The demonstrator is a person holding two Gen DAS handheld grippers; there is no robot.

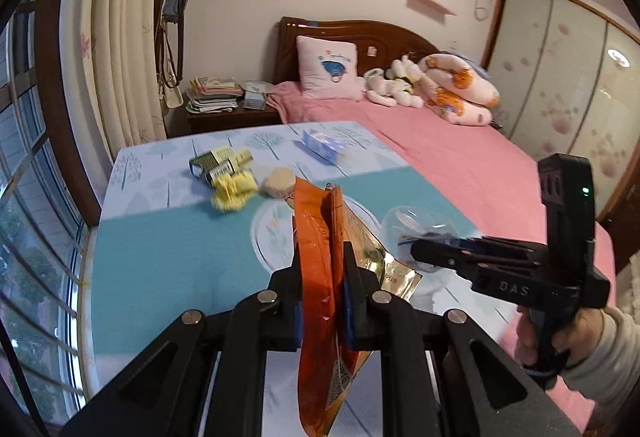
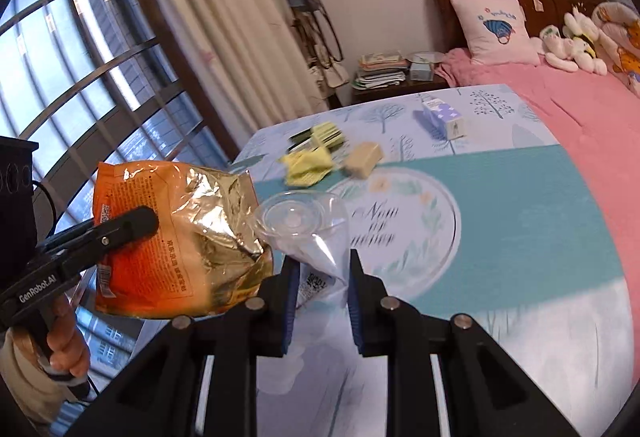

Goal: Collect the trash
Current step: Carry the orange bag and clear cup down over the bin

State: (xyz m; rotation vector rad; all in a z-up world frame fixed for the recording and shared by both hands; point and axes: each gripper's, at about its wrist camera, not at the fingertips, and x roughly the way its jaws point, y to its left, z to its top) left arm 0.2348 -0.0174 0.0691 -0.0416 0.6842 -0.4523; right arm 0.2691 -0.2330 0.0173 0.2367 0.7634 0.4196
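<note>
My left gripper [image 1: 323, 253] is shut on an orange and gold foil snack bag [image 1: 320, 277], held upright above the table; the bag also shows in the right wrist view [image 2: 168, 237]. My right gripper [image 2: 323, 269] is shut on a clear plastic cup [image 2: 304, 225] and holds it at the bag's open mouth; the cup also shows in the left wrist view [image 1: 416, 229]. On the table lie a crumpled yellow wrapper [image 1: 232, 191], a green-yellow carton [image 1: 218, 163], a beige biscuit-like piece [image 1: 276, 183] and a blue-white box [image 1: 322, 145].
The table [image 1: 168, 257] has a teal and tree-print cloth. A pink bed [image 1: 460, 157] with pillows and plush toys stands behind it. A nightstand [image 1: 224, 113] with books, curtains and a barred window are at the left.
</note>
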